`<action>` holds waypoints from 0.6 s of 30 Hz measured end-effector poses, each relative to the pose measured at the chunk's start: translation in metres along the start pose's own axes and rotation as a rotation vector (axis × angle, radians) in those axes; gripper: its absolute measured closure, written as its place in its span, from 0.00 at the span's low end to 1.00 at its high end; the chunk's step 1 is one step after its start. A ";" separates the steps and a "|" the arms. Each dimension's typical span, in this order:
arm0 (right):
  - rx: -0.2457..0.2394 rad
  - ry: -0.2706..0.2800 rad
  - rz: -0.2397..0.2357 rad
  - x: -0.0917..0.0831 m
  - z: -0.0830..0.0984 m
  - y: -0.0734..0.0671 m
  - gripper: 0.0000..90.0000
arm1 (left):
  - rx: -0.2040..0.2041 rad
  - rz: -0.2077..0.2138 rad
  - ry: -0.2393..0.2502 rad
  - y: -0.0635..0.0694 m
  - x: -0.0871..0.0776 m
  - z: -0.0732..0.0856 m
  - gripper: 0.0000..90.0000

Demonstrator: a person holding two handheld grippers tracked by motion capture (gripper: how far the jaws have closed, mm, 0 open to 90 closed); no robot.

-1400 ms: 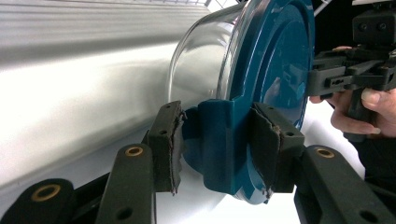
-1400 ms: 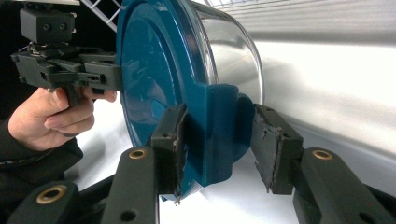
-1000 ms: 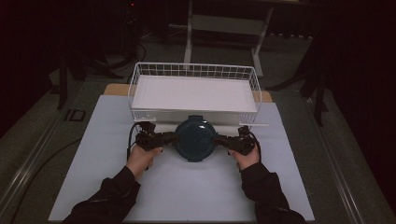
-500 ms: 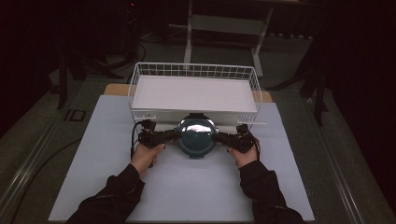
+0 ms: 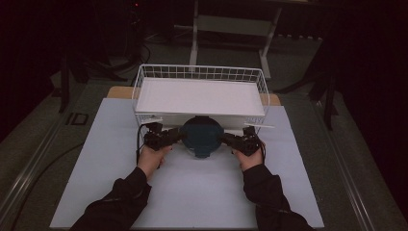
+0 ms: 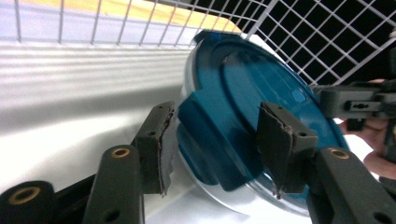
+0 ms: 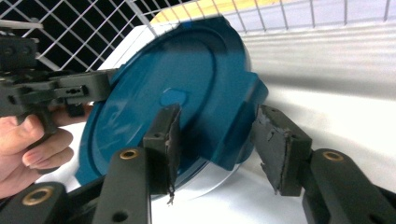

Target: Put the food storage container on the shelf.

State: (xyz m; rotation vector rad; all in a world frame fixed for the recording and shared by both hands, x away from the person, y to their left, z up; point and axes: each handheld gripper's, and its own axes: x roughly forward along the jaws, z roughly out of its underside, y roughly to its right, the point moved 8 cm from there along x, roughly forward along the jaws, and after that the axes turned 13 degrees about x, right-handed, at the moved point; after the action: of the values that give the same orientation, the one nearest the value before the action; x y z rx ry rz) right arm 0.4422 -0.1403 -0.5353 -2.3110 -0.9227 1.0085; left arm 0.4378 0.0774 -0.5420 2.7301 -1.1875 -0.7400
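Mid-carry I'd guess; left gripper and right gripper each straddle a side tab of the blue-lidded container, jaws part-open; it hangs between them, just short of the wire basket; next, lift over.

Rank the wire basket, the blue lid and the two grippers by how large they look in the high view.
1. Wire basket, clearly largest.
2. Blue lid.
3. Left gripper and right gripper: they look alike, so no ranking between them.
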 end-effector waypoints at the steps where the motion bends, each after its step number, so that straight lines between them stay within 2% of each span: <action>1: -0.007 0.003 0.008 0.000 -0.001 0.000 0.55 | 0.005 -0.008 0.000 0.000 0.000 0.000 0.52; 5: -0.012 0.016 0.018 0.002 -0.003 0.001 0.54 | 0.003 -0.013 -0.005 0.000 -0.001 0.000 0.51; 8: -0.030 0.012 0.033 0.000 0.000 -0.004 0.54 | 0.002 -0.008 -0.009 0.001 -0.005 0.001 0.43; 9: -0.043 0.021 0.029 0.000 0.000 -0.005 0.53 | 0.008 0.023 -0.006 0.003 -0.007 0.002 0.40; 10: -0.047 0.022 0.027 -0.001 0.000 -0.007 0.51 | 0.005 0.032 -0.007 0.005 -0.009 0.003 0.34; 11: -0.052 0.019 0.030 -0.003 0.001 -0.008 0.50 | 0.009 0.030 -0.013 0.005 -0.011 0.004 0.32; 15: -0.075 0.028 0.052 -0.009 0.003 -0.011 0.48 | 0.033 0.076 -0.044 0.014 -0.017 0.008 0.19; 17: -0.074 0.033 0.053 -0.012 0.005 -0.014 0.48 | 0.047 0.077 -0.052 0.020 -0.022 0.009 0.15; 18: -0.074 0.030 0.050 -0.014 0.006 -0.015 0.48 | 0.055 0.098 -0.054 0.023 -0.025 0.009 0.12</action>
State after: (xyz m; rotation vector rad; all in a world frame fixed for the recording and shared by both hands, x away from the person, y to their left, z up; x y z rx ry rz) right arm 0.4247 -0.1390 -0.5232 -2.4153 -0.9088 0.9719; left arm 0.4038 0.0799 -0.5339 2.6884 -1.3615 -0.7853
